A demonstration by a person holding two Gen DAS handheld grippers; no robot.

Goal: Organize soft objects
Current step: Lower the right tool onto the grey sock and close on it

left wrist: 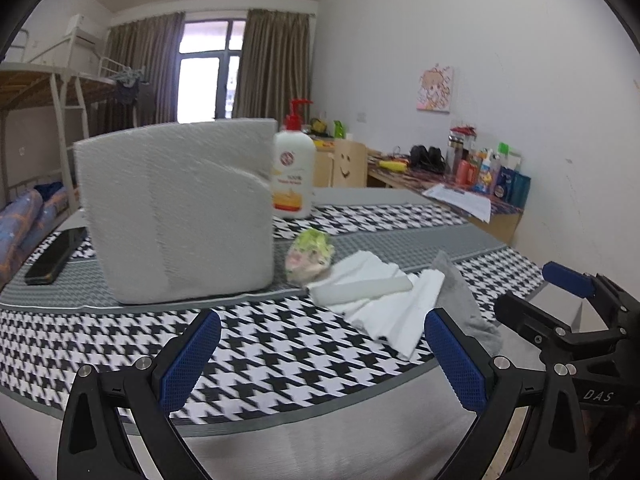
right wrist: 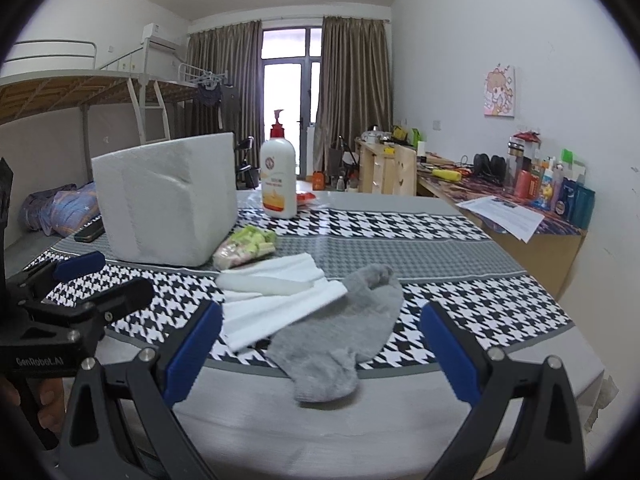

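Left wrist view: left gripper (left wrist: 322,354) hangs low over the near edge of the surface (left wrist: 280,436), fingers (left wrist: 191,360) spread wide apart w/ nothing between them. Houndstooth cloth (left wrist: 260,340) covers the top. Ahead sits a grey fabric box (left wrist: 176,212), a white lotion bottle (left wrist: 293,172) w/ red pump just behind its right corner. Right of the box: a small green-and-pink soft toy (left wrist: 310,256), touching a pile of white cloths (left wrist: 380,296); the grey sock (left wrist: 464,304) lies against the pile's right side. A black phone (left wrist: 56,256) rests left of the box. The right gripper (left wrist: 532,292) shows at far right.

Right wrist view: right gripper (right wrist: 320,346) hovers just above the grey sock (right wrist: 340,336), fingers (right wrist: 448,344) released & wide, not touching it. The sock's cuff hangs past the cloth onto the bare grey edge; its toe end overlaps the white cloths (right wrist: 276,296). Soft toy (right wrist: 246,246) leans at the box (right wrist: 168,204) front corner. Left gripper (right wrist: 80,276) is at the left edge, a hand (right wrist: 44,404) below it
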